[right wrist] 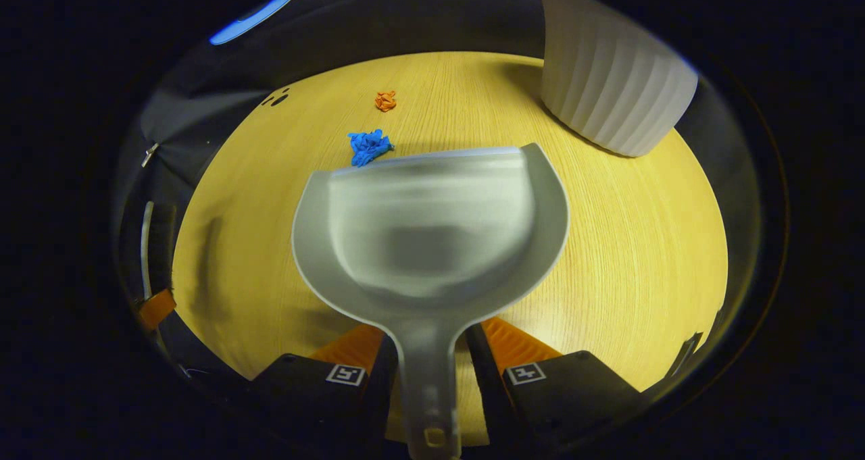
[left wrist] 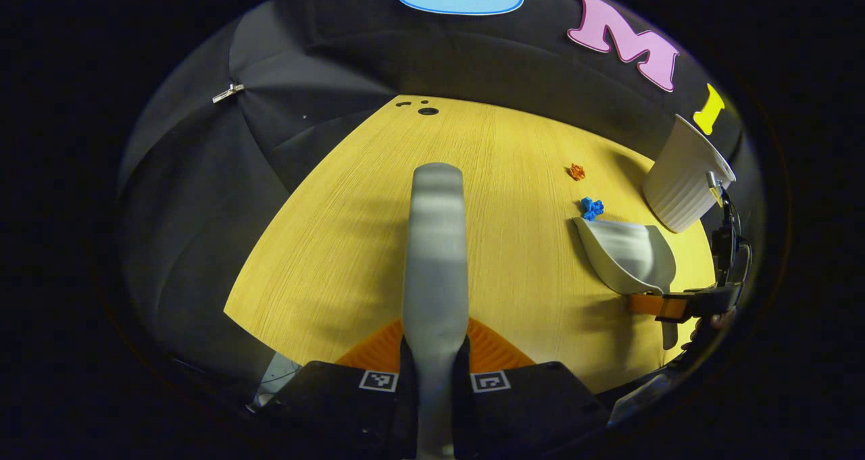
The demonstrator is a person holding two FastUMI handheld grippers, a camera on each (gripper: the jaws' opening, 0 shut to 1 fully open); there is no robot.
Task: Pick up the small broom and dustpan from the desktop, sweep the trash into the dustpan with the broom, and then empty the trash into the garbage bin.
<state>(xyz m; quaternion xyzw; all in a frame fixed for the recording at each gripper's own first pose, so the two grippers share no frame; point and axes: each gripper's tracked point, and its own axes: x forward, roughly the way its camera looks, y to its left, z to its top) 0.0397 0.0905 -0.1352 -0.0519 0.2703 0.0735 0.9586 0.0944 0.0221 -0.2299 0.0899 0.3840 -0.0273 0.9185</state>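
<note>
Holding the dustpan (right wrist: pixel 432 234) by its handle, the right gripper (right wrist: pixel 432 372) has both fingers closed against the stem, with the scoop's long axis running straight away from the tongs and its open lip pointing to the far side of the desktop (right wrist: pixel 642 244). The blue scrap (right wrist: pixel 369 146) lies just beyond the lip's left corner, touching or nearly so; the orange scrap (right wrist: pixel 385 100) sits farther off, on the same far-left line. The white ribbed garbage bin (right wrist: pixel 611 82) stands at the far right, apart from the pan.

The left gripper (left wrist: pixel 434 362) is clamped on the broom (left wrist: pixel 436 257), whose long axis also runs forward from its fingers; the bristle end is probably turned down out of sight, though I cannot tell. From there the dustpan (left wrist: pixel 625 254) lies well to the right, with the scraps at its far edge. So the broom must cross rightward and get beyond the blue scrap (left wrist: pixel 592 207), then draw it near, into the lip.
</note>
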